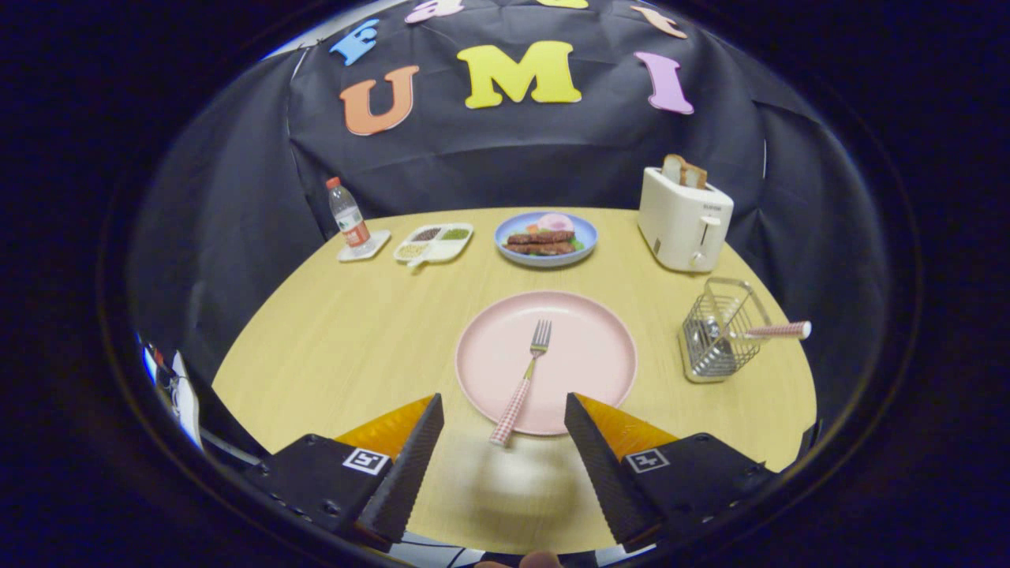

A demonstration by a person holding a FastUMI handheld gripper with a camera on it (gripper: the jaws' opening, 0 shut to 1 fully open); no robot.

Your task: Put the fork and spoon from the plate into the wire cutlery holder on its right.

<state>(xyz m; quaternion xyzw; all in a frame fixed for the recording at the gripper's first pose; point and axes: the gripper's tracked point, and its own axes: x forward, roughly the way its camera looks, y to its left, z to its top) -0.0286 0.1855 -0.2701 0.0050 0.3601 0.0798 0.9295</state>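
My gripper [503, 410] gapes wide and holds nothing. The fork [524, 377] lies on the pink plate [592, 355], its checked handle end reaching between my fingertips. To the plate's right the wire cutlery holder [716, 331] has the spoon [769, 330] in it, handle poking out. Beyond stand a toaster [683, 221] and a blue plate of food [545, 237].

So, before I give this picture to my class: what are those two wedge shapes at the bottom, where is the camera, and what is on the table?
The wedges are the two fingers of a hand-held gripper; the camera rides on it, looking forward. Its jaws stand open, holding nothing. On the round wooden table, just ahead, a fork lies on a pink plate, its handle between the fingers. To the plate's right stands a wire cutlery holder with a checked handle sticking out. Beyond: a toaster, a plate of food, a divided dish, a water bottle.
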